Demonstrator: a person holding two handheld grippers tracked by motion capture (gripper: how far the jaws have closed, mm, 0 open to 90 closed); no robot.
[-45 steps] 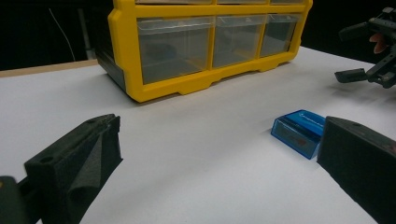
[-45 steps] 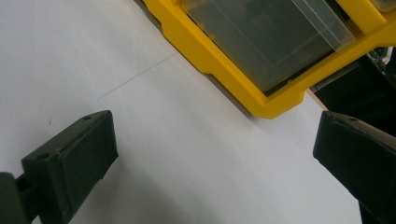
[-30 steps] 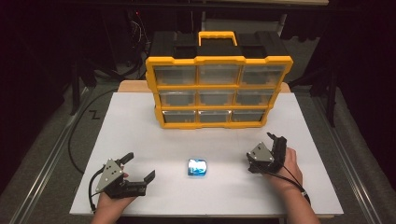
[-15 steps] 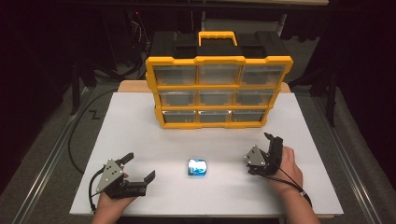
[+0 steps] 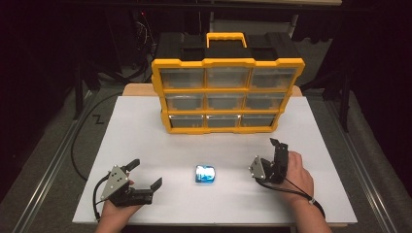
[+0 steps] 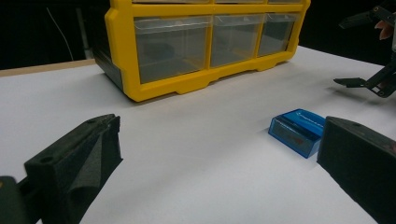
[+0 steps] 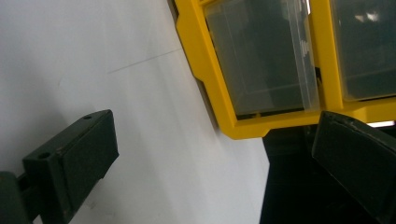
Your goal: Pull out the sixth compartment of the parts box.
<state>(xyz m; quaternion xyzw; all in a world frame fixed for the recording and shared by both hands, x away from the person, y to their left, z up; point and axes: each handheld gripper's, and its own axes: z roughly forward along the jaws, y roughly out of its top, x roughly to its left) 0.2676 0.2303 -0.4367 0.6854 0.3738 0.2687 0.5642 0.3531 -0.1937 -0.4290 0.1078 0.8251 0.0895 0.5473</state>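
Nearest the person, the left tongs (image 5: 145, 174) sit low at the front left of the flat white matte surface (image 5: 145, 131), held in a hand (image 5: 114, 213), with their two black foam-faced jaws spread wide apart and nothing between them. A grey three-cornered plate tops them and a black cable loops away from them. In the left gripper view the jaw pads look coarse and blocky, each with a small round hole near its upper edge.

At the front right, the right tongs (image 5: 268, 154) are held in the other hand (image 5: 296, 174), tilted up on their side, jaws likewise apart and empty. In the right gripper view their jaws frame a corner of the drawer case.

Between the two tongs, and apart from both, lies the small translucent blue plastic box (image 5: 205, 174), a flat rectangular block with rounded edges and a glossy top. In the left gripper view it (image 6: 297, 130) carries a line of pale print along its upper face, too small to read.

Farther back, mid-surface, stands the yellow plastic organiser case (image 5: 227, 94) with a yellow carry handle and a black back. Its front holds three rows of three clear, smooth plastic drawers. What the drawers contain cannot be told.
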